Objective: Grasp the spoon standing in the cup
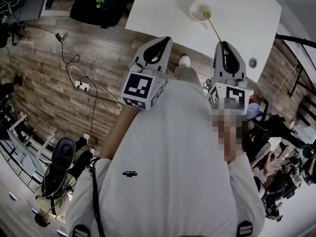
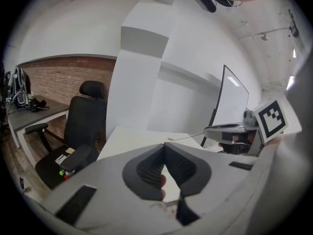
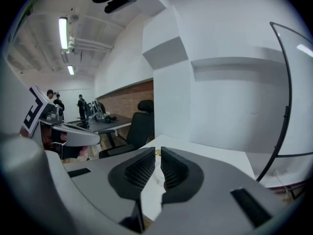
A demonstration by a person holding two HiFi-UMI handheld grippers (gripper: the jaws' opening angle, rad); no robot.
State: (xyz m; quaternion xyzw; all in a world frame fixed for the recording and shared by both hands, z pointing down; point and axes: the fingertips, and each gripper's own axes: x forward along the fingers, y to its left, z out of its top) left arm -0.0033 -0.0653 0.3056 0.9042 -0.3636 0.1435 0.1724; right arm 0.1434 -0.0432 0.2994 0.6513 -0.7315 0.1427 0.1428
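**Position.** Spoon stands slanted in cup on table. Handle leans out of cup toward you, and its end is right at the tips of R hand-held gripper.
- R jaws: a narrow slit apart, nothing seen squeezed betw. them. A small gold bit sits at the slit's mouth, prob. the handle end.
- L hand-held gripper: jaws meet at tips, empty, well apart from cup on your left.

**Risks (my judgement):**
- Slit looks barely wider than the handle. If you push fwd w/o opening more, a jaw tip may shove the handle instead of straddling it. Spoon then swings round the rim, or cup slides or tips; cup looks light.
- Closing on only the very end of the handle gives a weak hold. Spoon may pivot or slip out on lift.
- Pulling sideways rather than up out of cup could drag cup along.

**Hard to make out:**
- Cup is white on white. In R gripper view it is only a faint outline beyond the slit.
- Spoon's bowl inside cup: not visible.
- Handle end inside slit or just ahead of it: can't tell.
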